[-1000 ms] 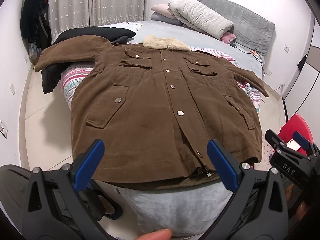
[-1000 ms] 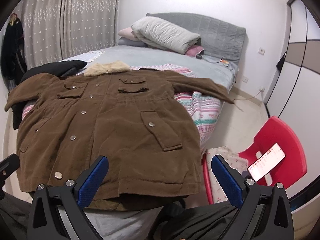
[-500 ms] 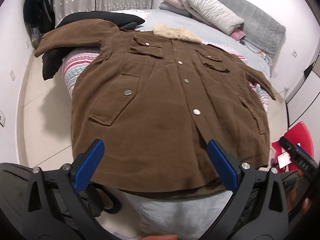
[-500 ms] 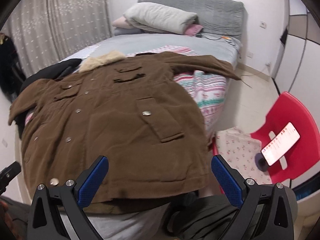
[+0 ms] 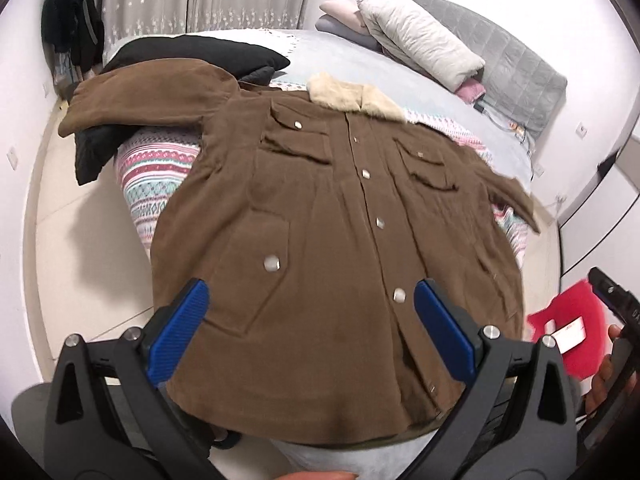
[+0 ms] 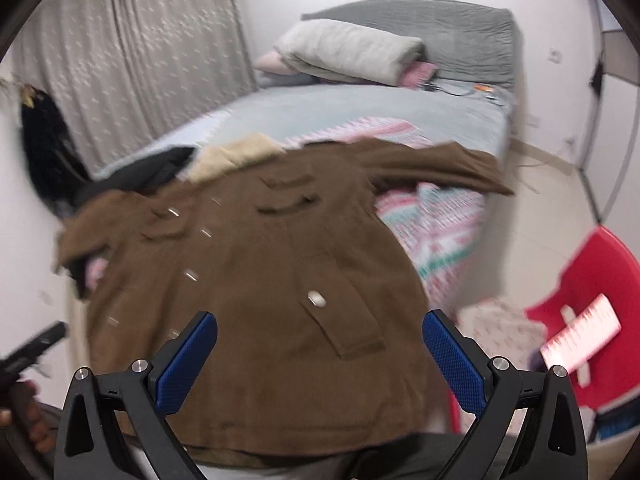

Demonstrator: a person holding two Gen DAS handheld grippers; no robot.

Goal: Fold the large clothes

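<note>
Brown coat (image 5: 336, 248) lies beneath both grippers' wide-spread jaws.

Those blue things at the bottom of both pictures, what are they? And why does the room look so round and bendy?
They are the blue-padded fingers of two black grabber tools, one in each of a person's hands. A small camera rides on each tool and looks forward between its fingers. Its wide lens bends the room. One picture comes from the left gripper, the other from the right gripper. Both are open and hold nothing. In front of them a big brown button-up coat with a cream furry collar lies spread flat, front up, on a bed with a pale blue cover. One sleeve rests on a black garment. A red plastic chair stands beside the bed. The job is folding the coat.
</note>
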